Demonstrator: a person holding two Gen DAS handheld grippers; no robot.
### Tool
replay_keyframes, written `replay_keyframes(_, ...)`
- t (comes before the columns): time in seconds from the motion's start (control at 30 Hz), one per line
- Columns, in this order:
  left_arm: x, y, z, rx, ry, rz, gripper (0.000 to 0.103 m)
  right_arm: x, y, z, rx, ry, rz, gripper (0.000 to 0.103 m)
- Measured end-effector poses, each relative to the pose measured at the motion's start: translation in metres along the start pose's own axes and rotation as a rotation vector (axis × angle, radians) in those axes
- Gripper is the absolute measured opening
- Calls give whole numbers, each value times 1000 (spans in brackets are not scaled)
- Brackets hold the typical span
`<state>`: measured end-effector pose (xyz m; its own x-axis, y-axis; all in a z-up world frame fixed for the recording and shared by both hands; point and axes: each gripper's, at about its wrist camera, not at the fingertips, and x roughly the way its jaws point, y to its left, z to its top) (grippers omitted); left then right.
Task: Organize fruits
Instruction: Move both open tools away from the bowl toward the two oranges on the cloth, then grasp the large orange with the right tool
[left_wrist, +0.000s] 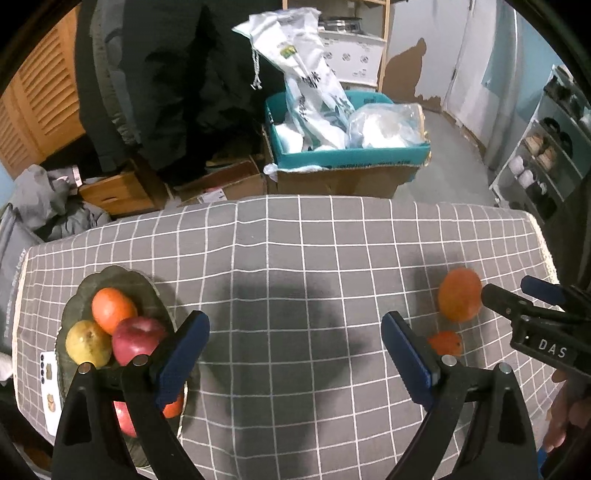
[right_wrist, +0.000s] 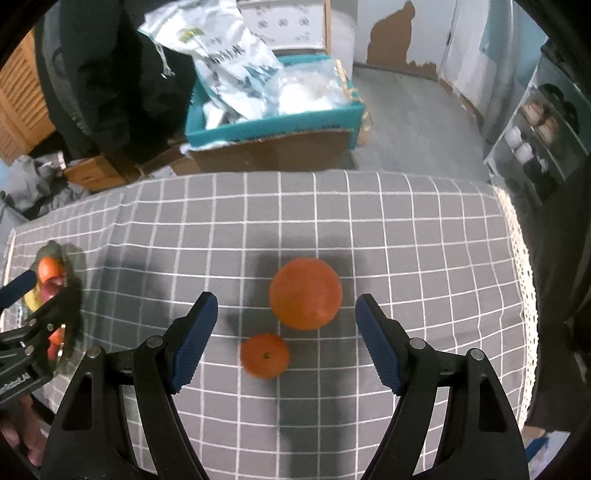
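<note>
Right gripper (right_wrist: 286, 334): blue pads stand wide apart, nothing between them touching. It points steeply down over the two loose fruits near the right edge of the table (right_wrist: 424, 229). The large orange (right_wrist: 306, 293) lies just beyond the pad line, slightly right of centre; the small orange (right_wrist: 265, 355) lies nearer, just beside it, between the pads in view but apparently below them. Whether the two fruits touch each other cannot be told.

Left gripper (left_wrist: 295, 354): pads also wide, empty, over bare checked cloth mid-table. The plate (left_wrist: 110, 275) sits near the left edge, already holding an orange (left_wrist: 112, 309), a pear (left_wrist: 88, 341) and a red apple (left_wrist: 137, 339); more fruit shows under the left finger (left_wrist: 183, 354), partly hidden.

Judgement: the step in hand is picking one loose orange with the right gripper for the plate.

Notes for doing it well:
- Choose one fruit; centre it between the pads before descending, so the neighbour is not nudged and set rolling.
- Close across the widest part, gently; round skin slips.
- The plate is crowded, so set the fruit into a gap, low, and release only once it rests.
- Keep the left gripper clear of the right's path.
</note>
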<state>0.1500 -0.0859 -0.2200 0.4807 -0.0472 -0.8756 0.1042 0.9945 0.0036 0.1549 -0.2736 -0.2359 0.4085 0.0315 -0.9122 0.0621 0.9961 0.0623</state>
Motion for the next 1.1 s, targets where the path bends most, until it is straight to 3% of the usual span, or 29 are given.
replay_keyframes(0.6,65,-16,0,1,93,10,95,80,-13,1,4,144,20,77)
replay_keyframes(0.8,72,-21,-1,-1,107,-4,95,91,-14,2,-2,165,22,77)
replay_keyframes(0.9,73,-26,-2,6,109,-10,95,94,-16,0,12,170,37,70)
replay_keyframes(1.1,70,-35,-1,18,103,-22,95,85,-19,-7,14,149,15,67)
